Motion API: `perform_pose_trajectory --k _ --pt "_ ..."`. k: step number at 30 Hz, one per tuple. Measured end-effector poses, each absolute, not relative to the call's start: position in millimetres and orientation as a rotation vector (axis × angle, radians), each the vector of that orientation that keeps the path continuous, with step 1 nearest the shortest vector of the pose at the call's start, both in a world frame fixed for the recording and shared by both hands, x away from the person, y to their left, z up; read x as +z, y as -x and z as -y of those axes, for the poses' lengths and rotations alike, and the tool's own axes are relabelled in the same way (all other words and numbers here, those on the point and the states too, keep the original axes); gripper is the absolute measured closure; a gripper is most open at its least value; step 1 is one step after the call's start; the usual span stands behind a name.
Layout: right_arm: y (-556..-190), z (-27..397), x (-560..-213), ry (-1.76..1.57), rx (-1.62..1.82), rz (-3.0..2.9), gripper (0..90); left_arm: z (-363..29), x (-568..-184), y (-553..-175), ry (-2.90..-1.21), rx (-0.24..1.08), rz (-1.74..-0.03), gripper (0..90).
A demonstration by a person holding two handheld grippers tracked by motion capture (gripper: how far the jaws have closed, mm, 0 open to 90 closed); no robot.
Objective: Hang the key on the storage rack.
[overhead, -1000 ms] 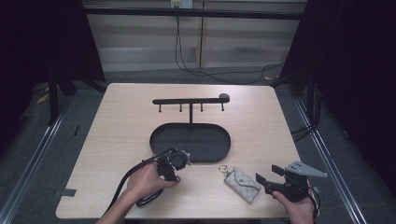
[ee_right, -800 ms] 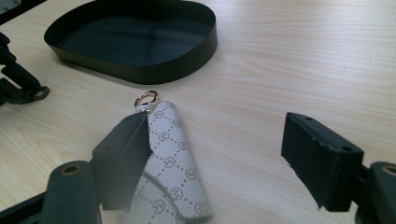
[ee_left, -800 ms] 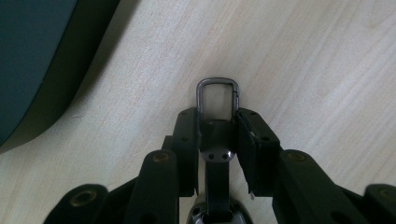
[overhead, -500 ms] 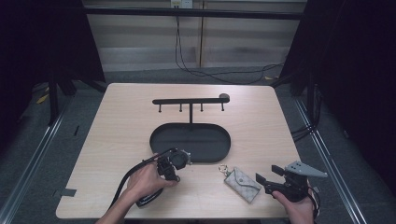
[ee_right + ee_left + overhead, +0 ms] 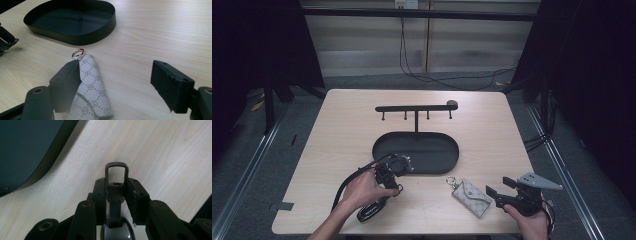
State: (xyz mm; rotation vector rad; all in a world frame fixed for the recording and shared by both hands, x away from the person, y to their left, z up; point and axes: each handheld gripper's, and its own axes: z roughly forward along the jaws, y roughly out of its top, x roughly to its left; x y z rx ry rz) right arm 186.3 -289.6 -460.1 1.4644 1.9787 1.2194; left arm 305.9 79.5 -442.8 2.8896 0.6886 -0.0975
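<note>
**The clip could slip out**

Your left gripper (image 5: 116, 192) pinched the metal clip (image 5: 116, 171) tight, low over the desk (image 5: 342, 125) beside the black tray (image 5: 447, 145). Only its base was caught, so a tug could free it. Your right gripper (image 5: 120, 82) sat open by the grey pouch (image 5: 91, 87).

You work at a pale wooden desk (image 5: 342, 125) with rounded corners, standing on a grey floor (image 5: 242, 165) between two metal rails (image 5: 562, 165) — one along each side. Beyond it, a light panelled wall (image 5: 362, 45) catches the brightness, black cables (image 5: 432, 75) trail down it onto the floor, and dark curtains (image 5: 257, 45) close in left and right.
</note>
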Motion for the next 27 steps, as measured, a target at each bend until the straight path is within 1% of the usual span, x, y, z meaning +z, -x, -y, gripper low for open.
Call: perform_pose_trajectory --k 14,20,27 --pt "-186.4 289.9 -460.1 -1.467 1.22 -1.976 23.7 -90.1 -426.8 -308.5 -2.858 -0.138 -0.713 70.3" --pt "-186.5 289.9 -460.2 -1.468 1.219 -1.976 23.7 -93.9 -420.4 -308.4 -2.847 -0.104 -0.745 70.4" --pt "-186.3 290.2 -460.2 -1.468 1.22 -1.974 23.7 -98.4 -414.4 -307.4 -2.821 -0.111 -0.743 70.4"
